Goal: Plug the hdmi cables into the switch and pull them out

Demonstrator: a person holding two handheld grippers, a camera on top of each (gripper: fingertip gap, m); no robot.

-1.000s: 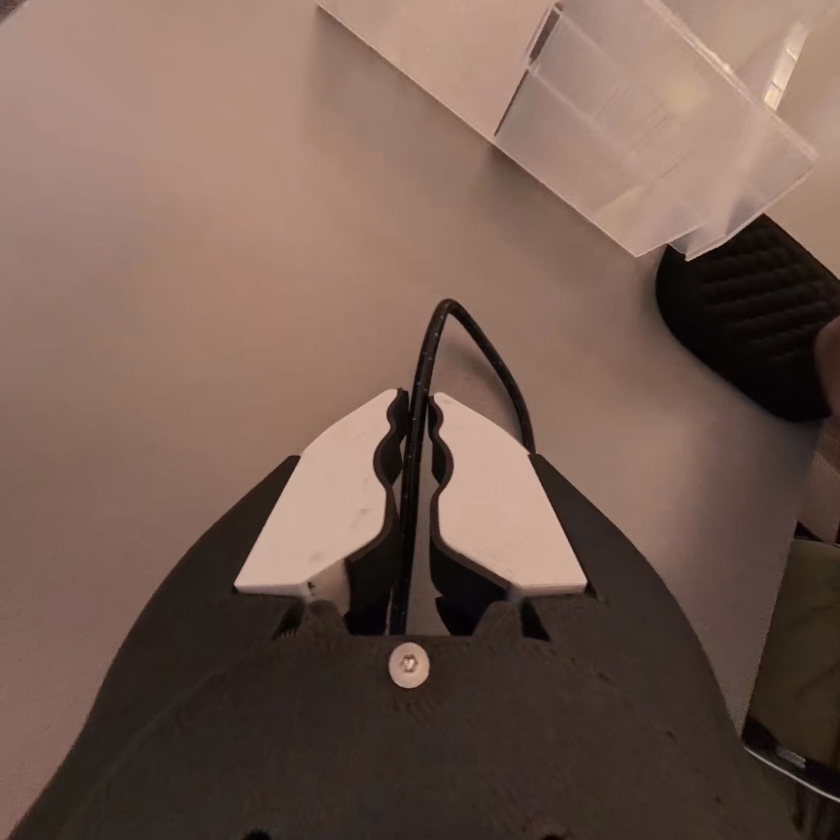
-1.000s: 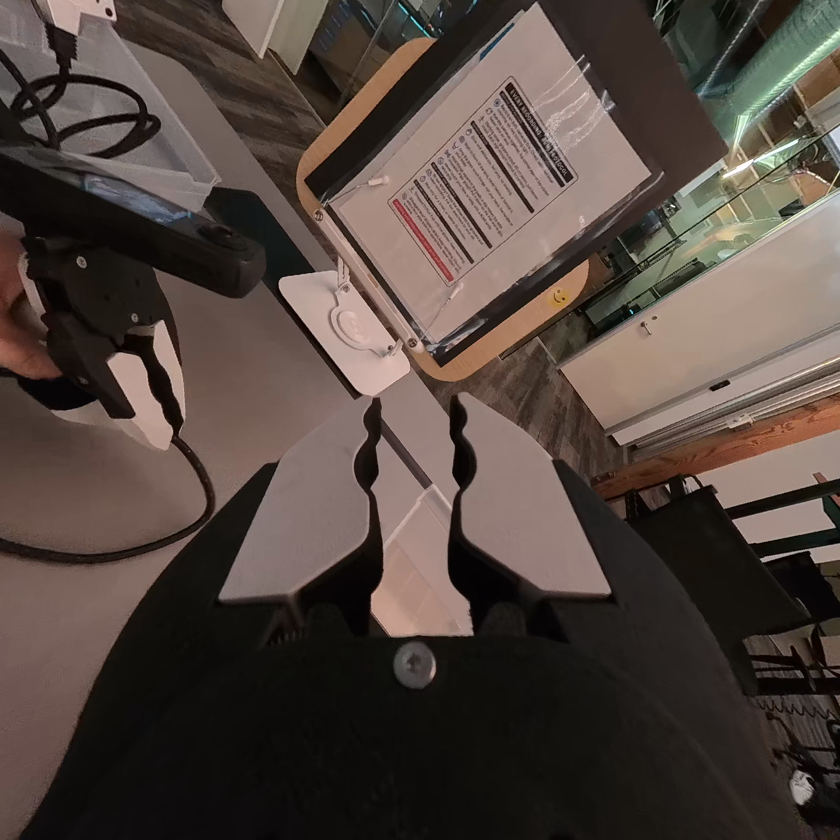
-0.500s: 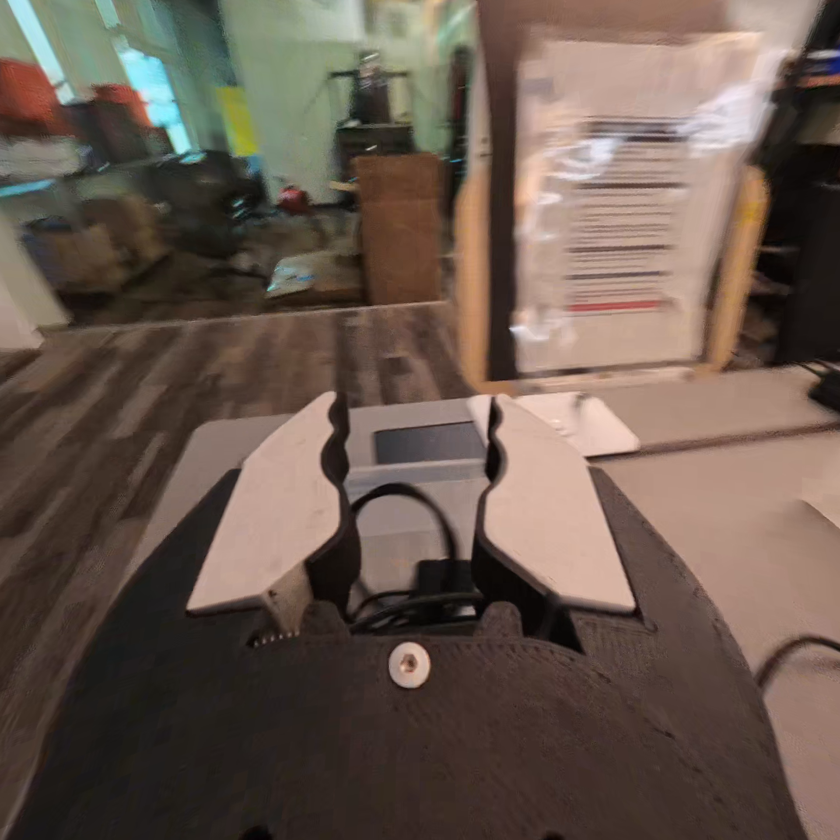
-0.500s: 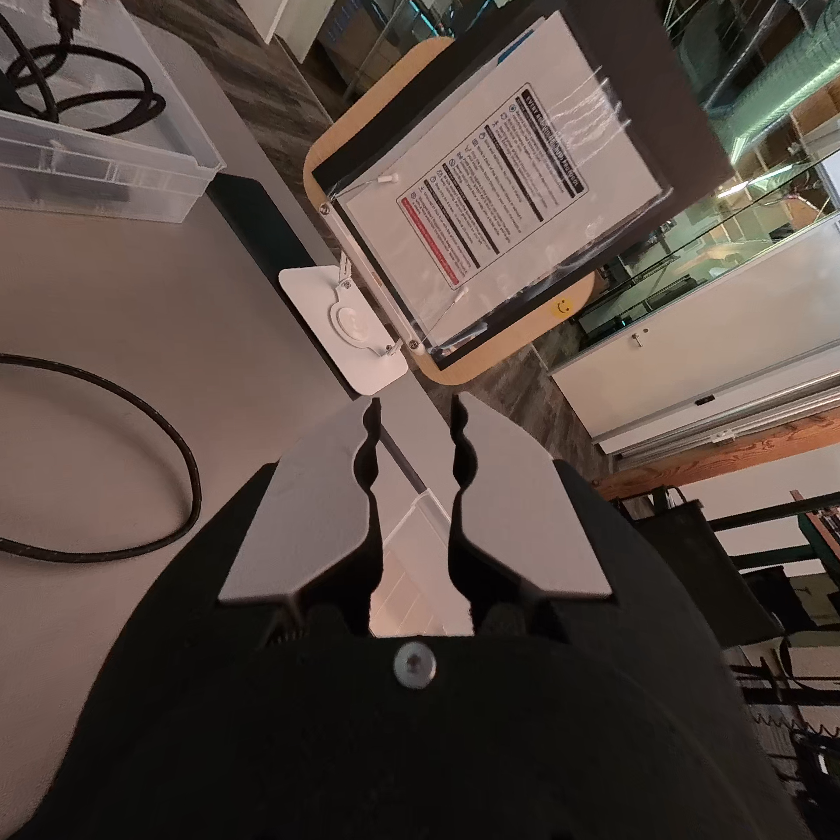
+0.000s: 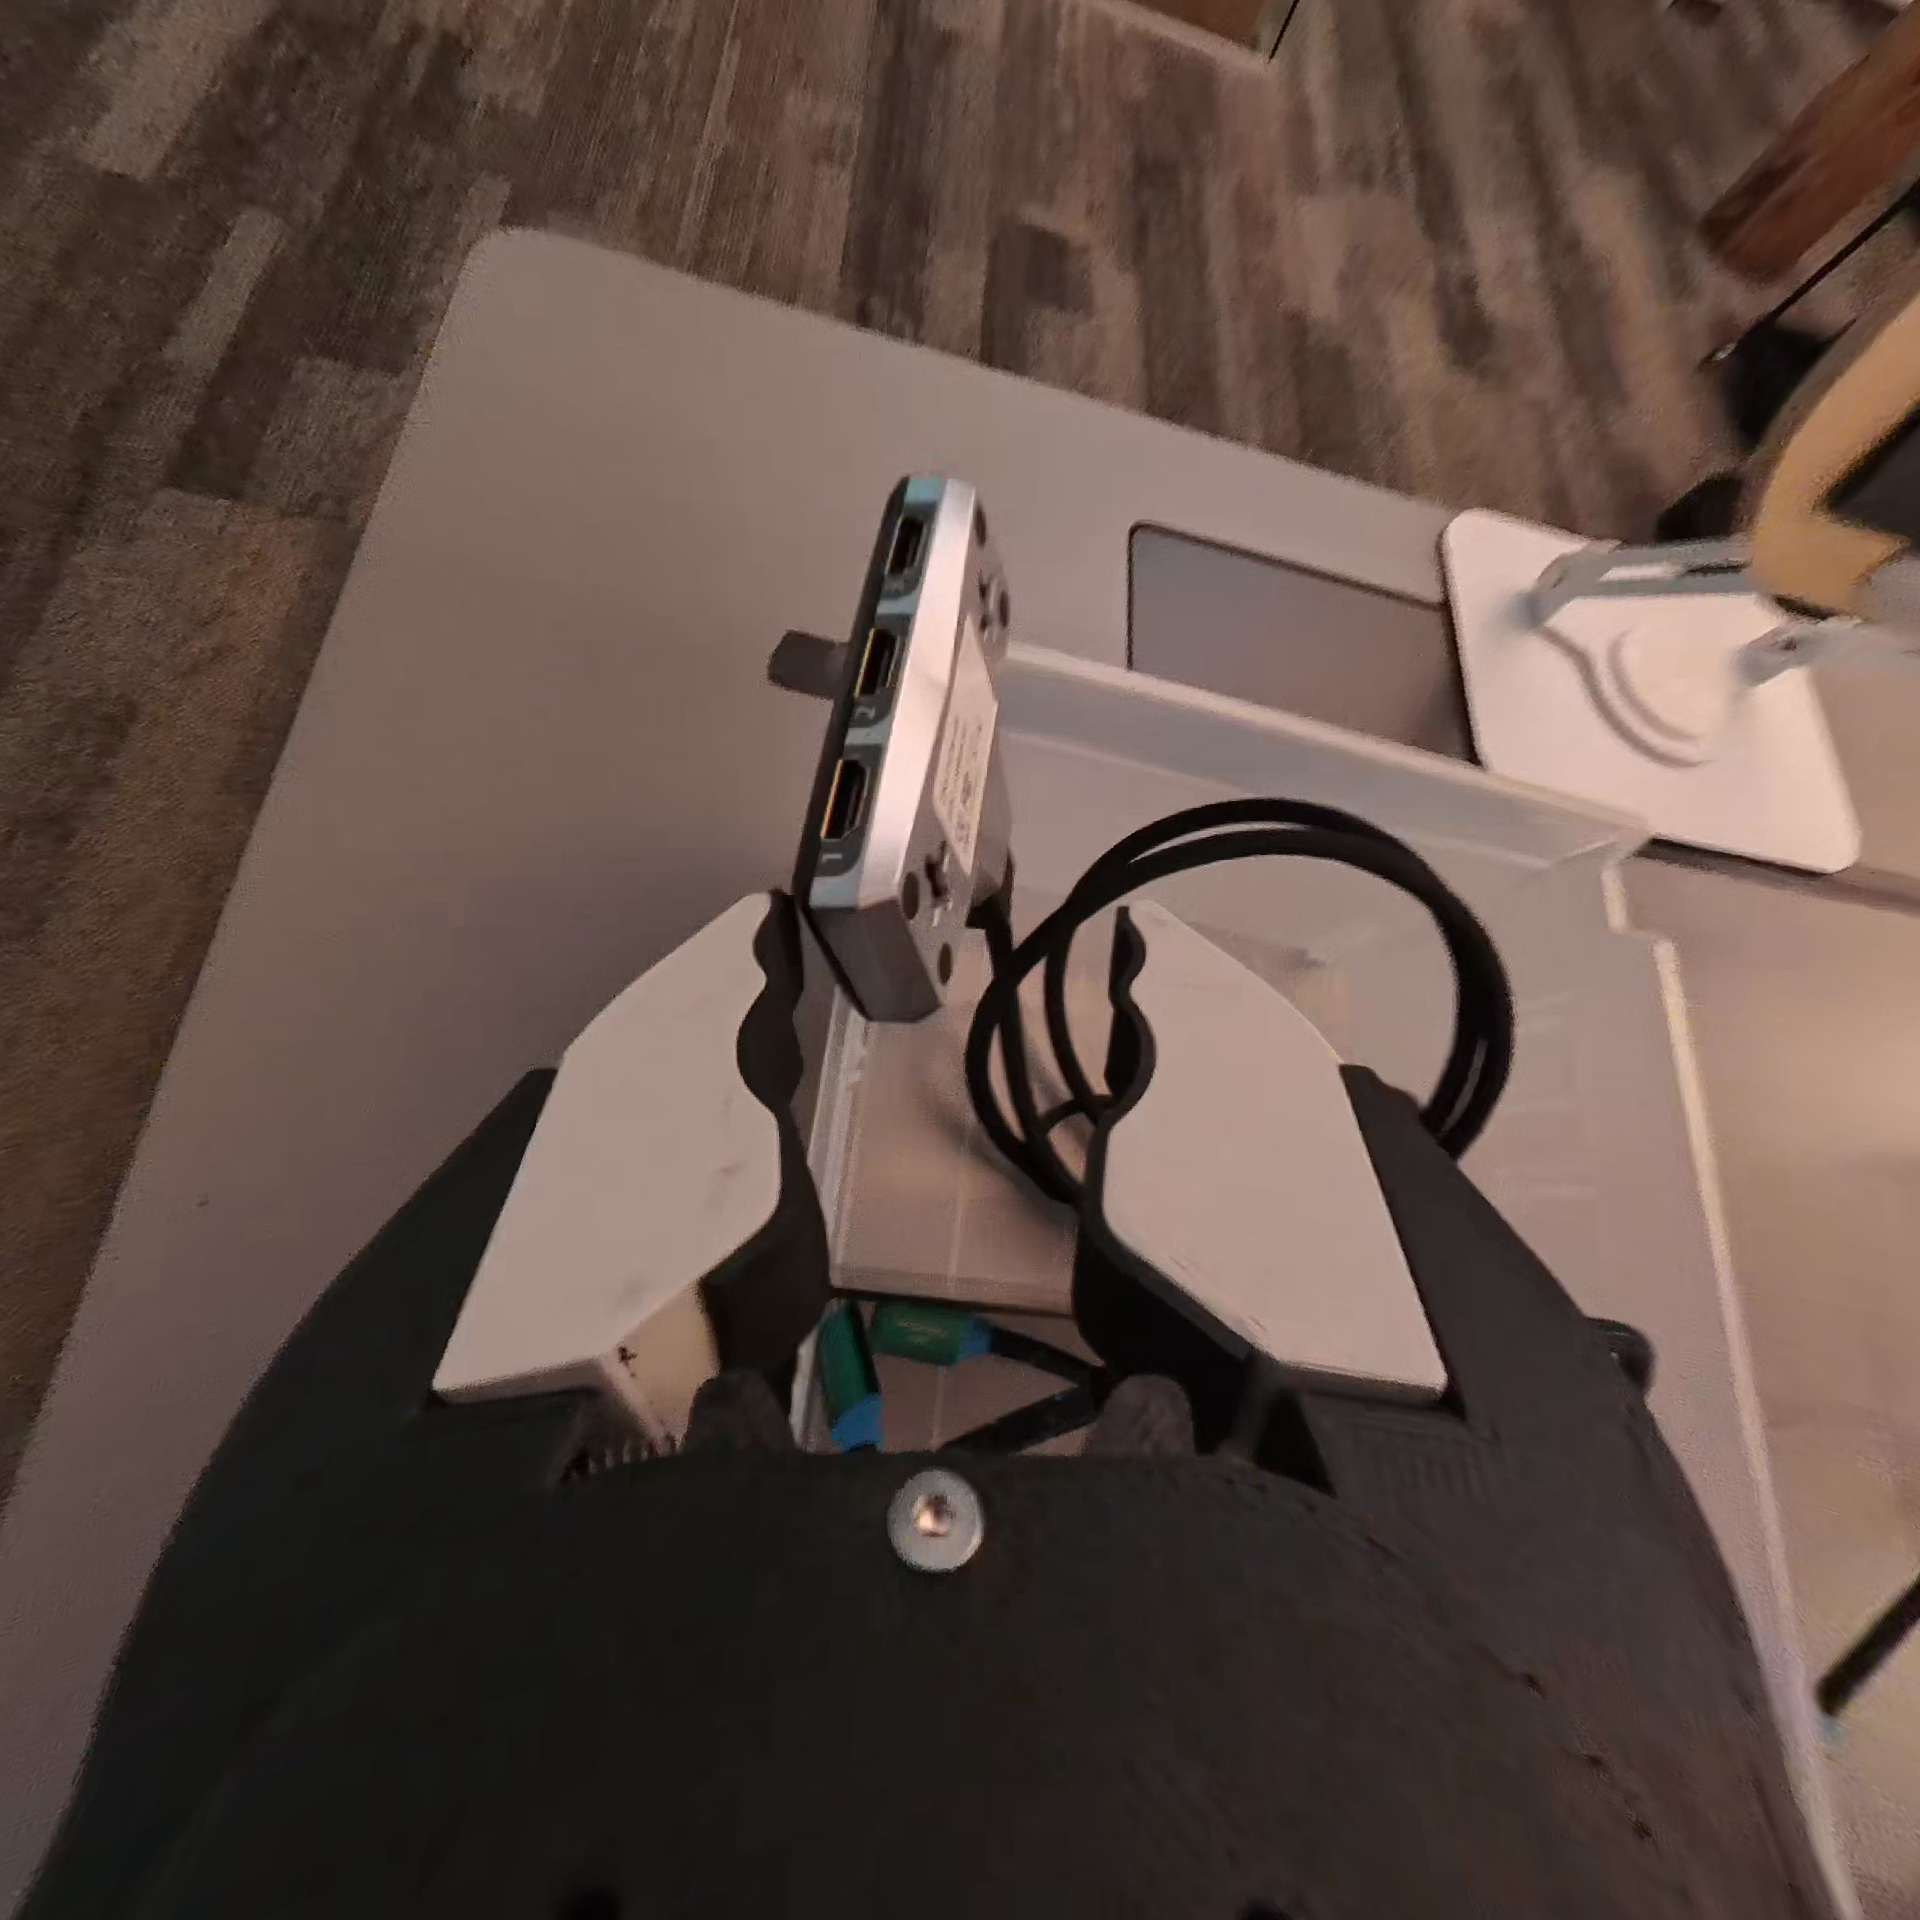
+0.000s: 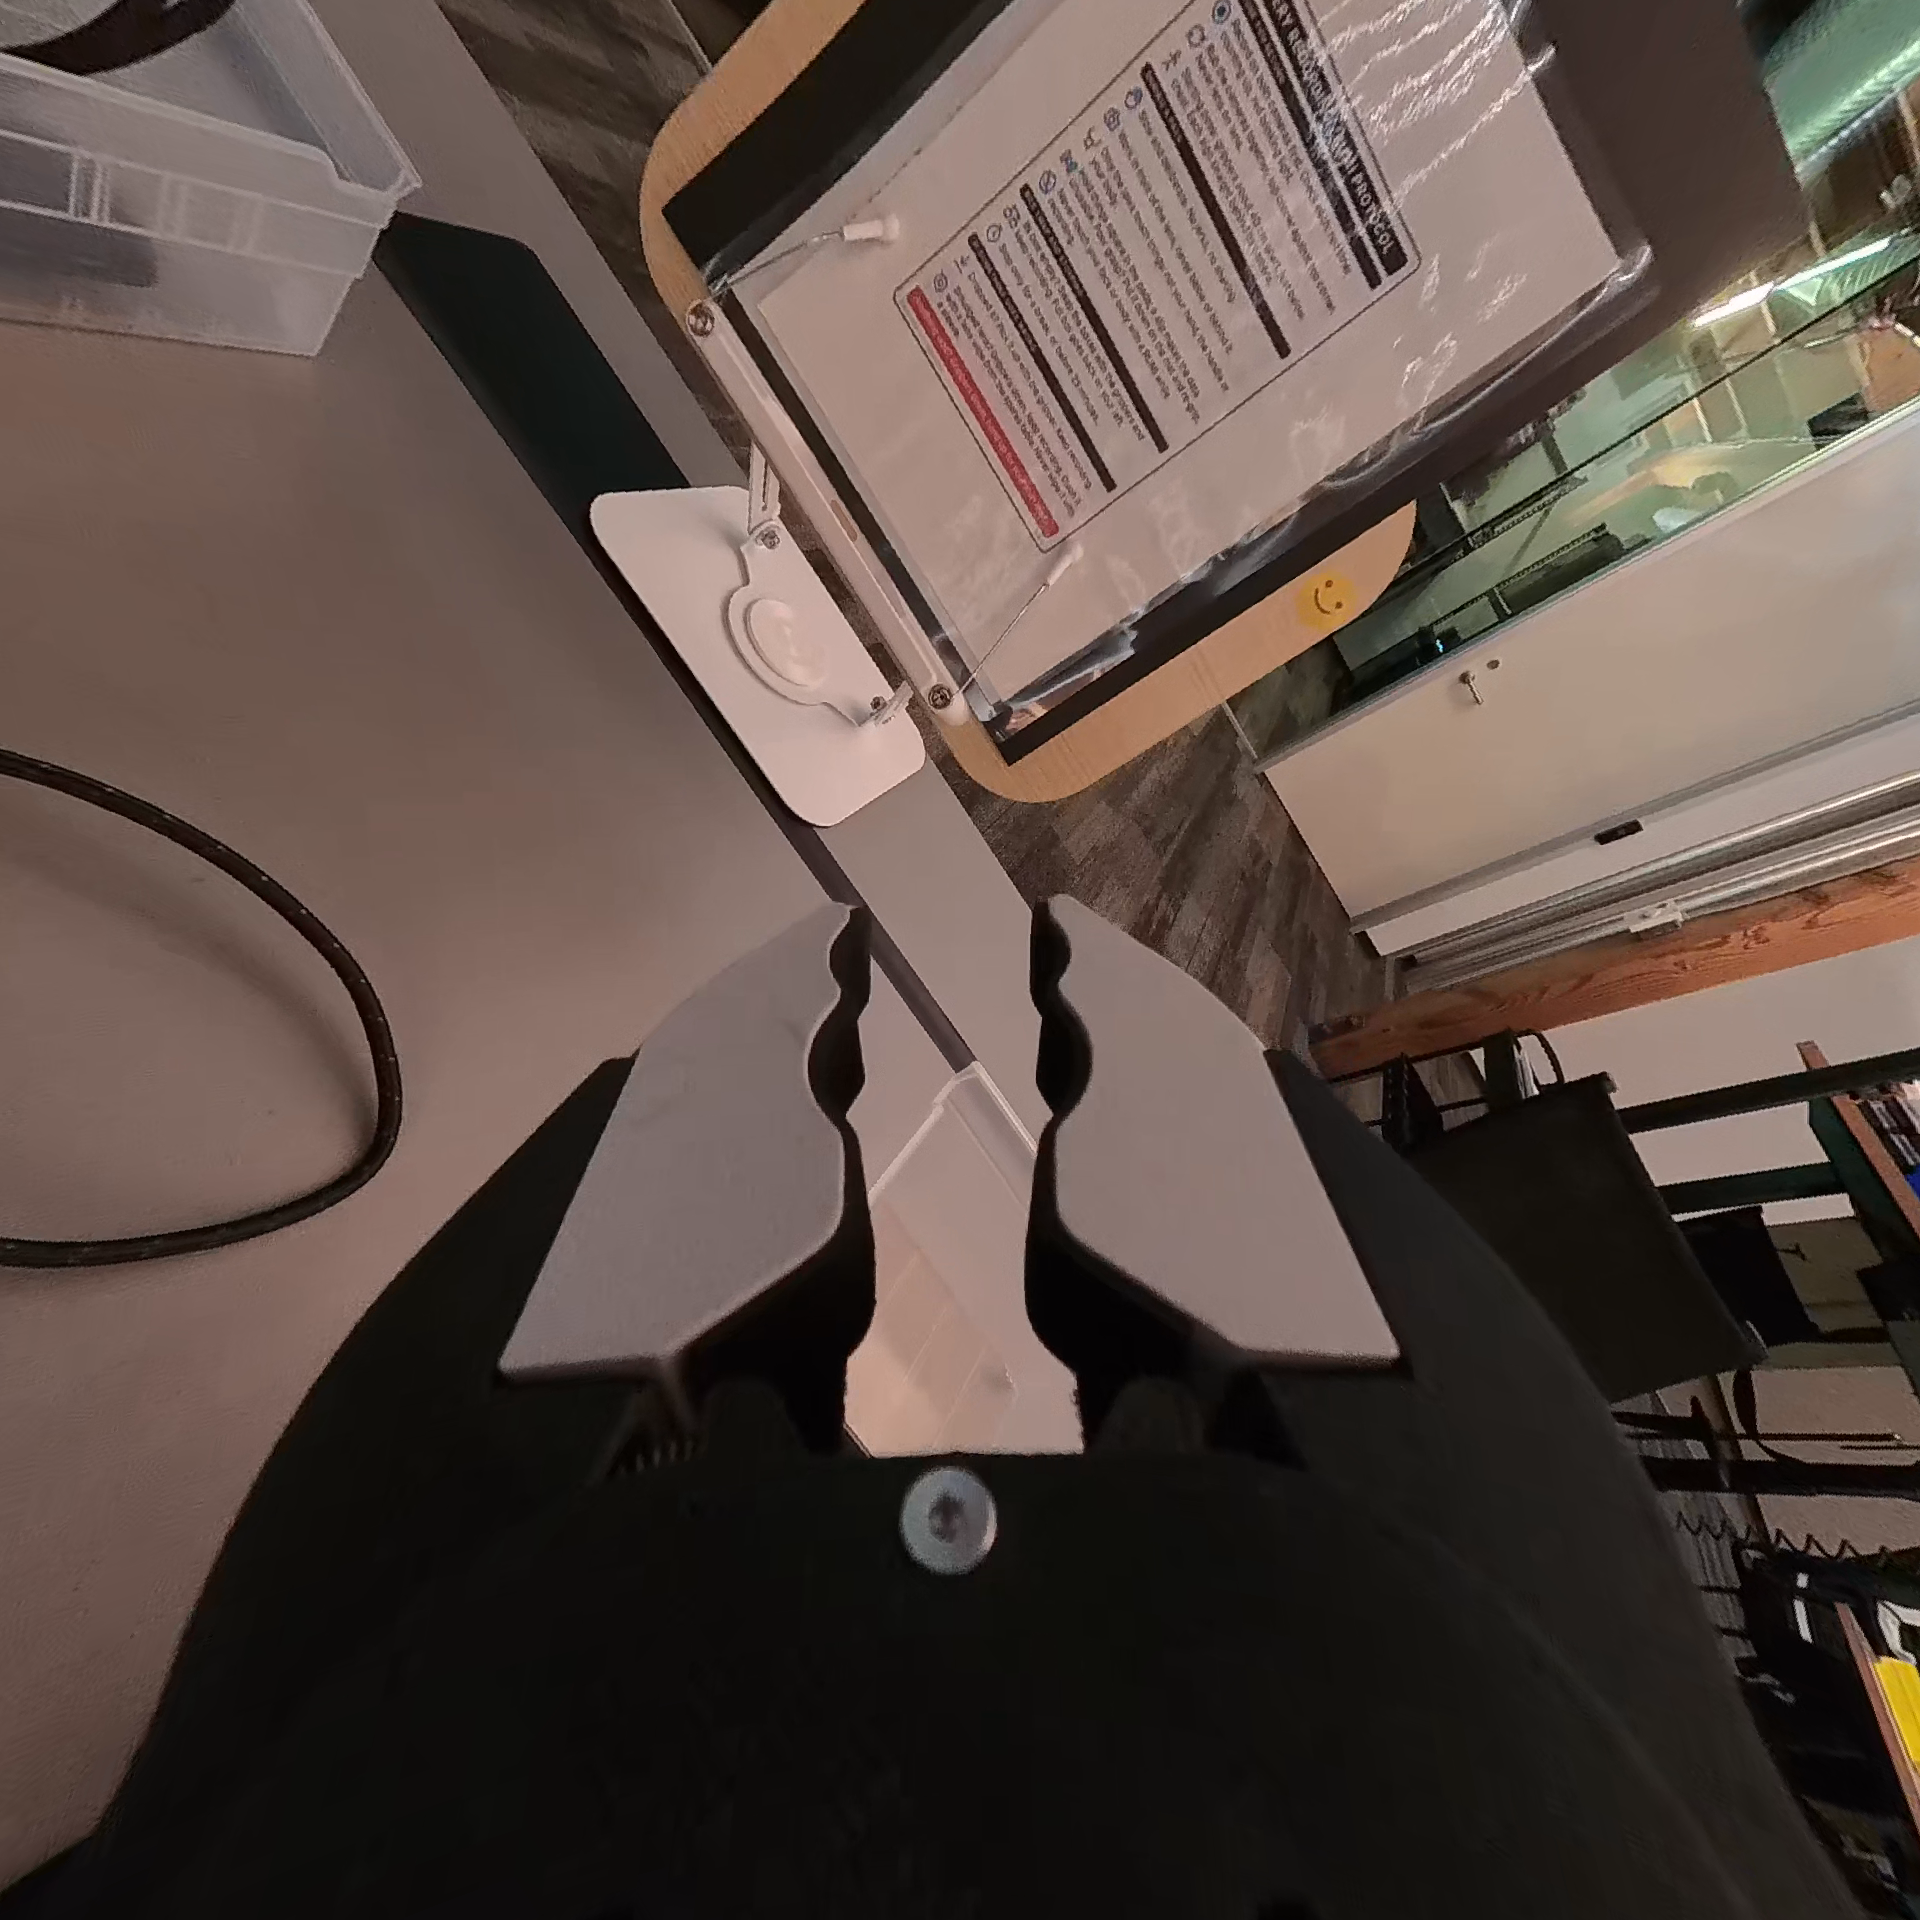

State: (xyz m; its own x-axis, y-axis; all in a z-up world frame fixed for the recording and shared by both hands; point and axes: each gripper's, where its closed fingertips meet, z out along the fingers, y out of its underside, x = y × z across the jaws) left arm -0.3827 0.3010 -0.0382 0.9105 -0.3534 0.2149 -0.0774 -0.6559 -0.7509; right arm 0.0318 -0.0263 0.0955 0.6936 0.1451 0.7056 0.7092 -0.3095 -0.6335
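Left gripper (image 5: 945,914), jaws apart, over clear bin (image 5: 1299,727) w/ HDMI switch (image 5: 914,748) & coiled black cable (image 5: 1236,966), near surface (image 5: 582,582) edge. Right gripper (image 6: 945,925) jaws apart, empty.

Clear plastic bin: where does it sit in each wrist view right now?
Left wrist view: clear plastic bin fills the centre, under the open left gripper, with the switch standing in it.
Right wrist view: top-left corner.
Shared landmark: white stand base.
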